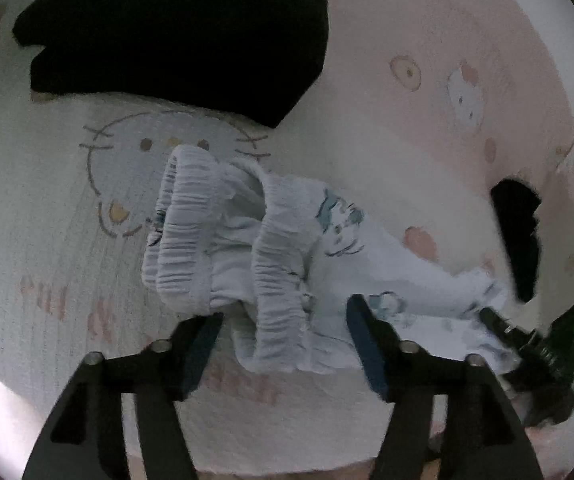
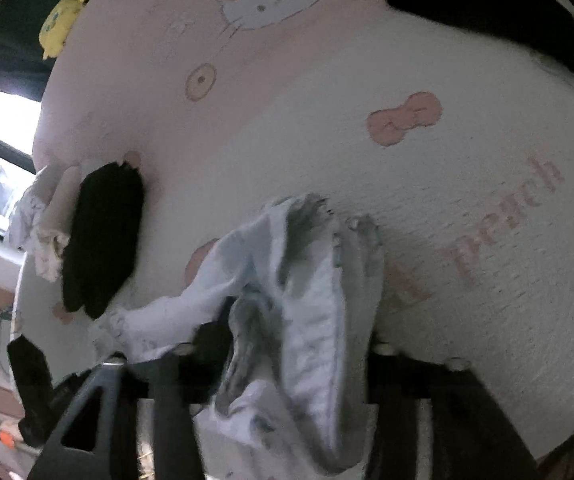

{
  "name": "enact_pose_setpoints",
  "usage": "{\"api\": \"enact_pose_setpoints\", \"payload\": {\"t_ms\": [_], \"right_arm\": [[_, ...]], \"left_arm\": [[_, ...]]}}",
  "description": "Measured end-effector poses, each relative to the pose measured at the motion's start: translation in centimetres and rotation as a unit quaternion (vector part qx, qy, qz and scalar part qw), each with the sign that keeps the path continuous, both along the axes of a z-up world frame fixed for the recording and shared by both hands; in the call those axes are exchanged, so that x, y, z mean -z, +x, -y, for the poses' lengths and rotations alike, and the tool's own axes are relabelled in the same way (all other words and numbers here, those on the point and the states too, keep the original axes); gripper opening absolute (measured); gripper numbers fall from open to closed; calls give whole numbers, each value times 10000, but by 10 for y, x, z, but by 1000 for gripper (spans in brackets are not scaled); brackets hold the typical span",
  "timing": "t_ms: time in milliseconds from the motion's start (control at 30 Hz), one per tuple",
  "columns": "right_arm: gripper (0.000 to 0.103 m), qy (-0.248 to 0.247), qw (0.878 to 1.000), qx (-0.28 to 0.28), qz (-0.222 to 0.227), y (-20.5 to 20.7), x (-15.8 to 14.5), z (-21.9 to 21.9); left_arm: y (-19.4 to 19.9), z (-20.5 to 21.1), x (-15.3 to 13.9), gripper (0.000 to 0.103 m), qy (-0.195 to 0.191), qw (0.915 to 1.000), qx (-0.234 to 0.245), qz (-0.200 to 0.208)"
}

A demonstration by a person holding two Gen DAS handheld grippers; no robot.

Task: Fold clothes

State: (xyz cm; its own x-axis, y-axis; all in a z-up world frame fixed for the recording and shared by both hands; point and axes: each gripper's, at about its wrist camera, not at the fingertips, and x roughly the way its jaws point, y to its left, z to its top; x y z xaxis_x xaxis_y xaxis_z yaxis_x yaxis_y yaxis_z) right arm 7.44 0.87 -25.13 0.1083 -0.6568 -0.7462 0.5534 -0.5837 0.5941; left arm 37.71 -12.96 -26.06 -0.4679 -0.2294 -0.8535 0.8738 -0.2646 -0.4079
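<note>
Two grippers: left gripper (image 1: 285, 320) and right gripper (image 2: 287, 344) both spread wide, gripping nothing.
Pale shorts (image 1: 247, 248): bunched near bedspread's (image 1: 387, 152) front edge, unfolded.
Black garments (image 1: 175, 36): waiting.

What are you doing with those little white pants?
A person is folding clothes on a bedspread with cartoon cats, using a gripper in each hand. The small white pants lie bunched between them. The left gripper stands open at the waistband. The right gripper also looks open, cloth draped over its fingers. A black garment waits beyond.
</note>
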Motion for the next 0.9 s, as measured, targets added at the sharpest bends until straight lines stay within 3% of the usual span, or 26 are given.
{"api": "enact_pose_setpoints", "payload": {"t_ms": [33, 133, 233, 433, 567, 633, 733, 833, 900], "right_arm": [[75, 67, 10000, -25, -45, 1, -3, -1], [75, 226, 9997, -62, -116, 2, -9, -5], [75, 180, 9997, 86, 137, -1, -7, -13], [75, -166, 9910, 637, 1164, -7, 10, -42], [75, -302, 9846, 881, 1480, -2, 15, -57], [76, -288, 9854, 875, 1434, 4, 14, -59], [78, -237, 9892, 668, 1280, 14, 15, -42], [78, -138, 9964, 428, 712, 21, 8, -32], [78, -2, 9993, 351, 107, 23, 1, -29]], "left_arm": [[3, -2, -5, 64, 10, 10000, -44, -35], [6, -9, -16, 65, -131, 9998, -21, 121], [-9, -12, -31, 65, -596, 9963, 265, 559], [-34, -47, -41, 65, -1487, 9730, 1098, 1381], [-53, -63, -41, 65, -2006, 9477, 1640, 1864], [-64, -74, -39, 65, -2384, 9254, 1907, 2244], [-77, -81, -33, 65, -2769, 8991, 2224, 2558], [-87, -90, -26, 65, -2974, 8799, 2553, 2686], [-94, -96, -20, 65, -3216, 8598, 2721, 2885]]}}
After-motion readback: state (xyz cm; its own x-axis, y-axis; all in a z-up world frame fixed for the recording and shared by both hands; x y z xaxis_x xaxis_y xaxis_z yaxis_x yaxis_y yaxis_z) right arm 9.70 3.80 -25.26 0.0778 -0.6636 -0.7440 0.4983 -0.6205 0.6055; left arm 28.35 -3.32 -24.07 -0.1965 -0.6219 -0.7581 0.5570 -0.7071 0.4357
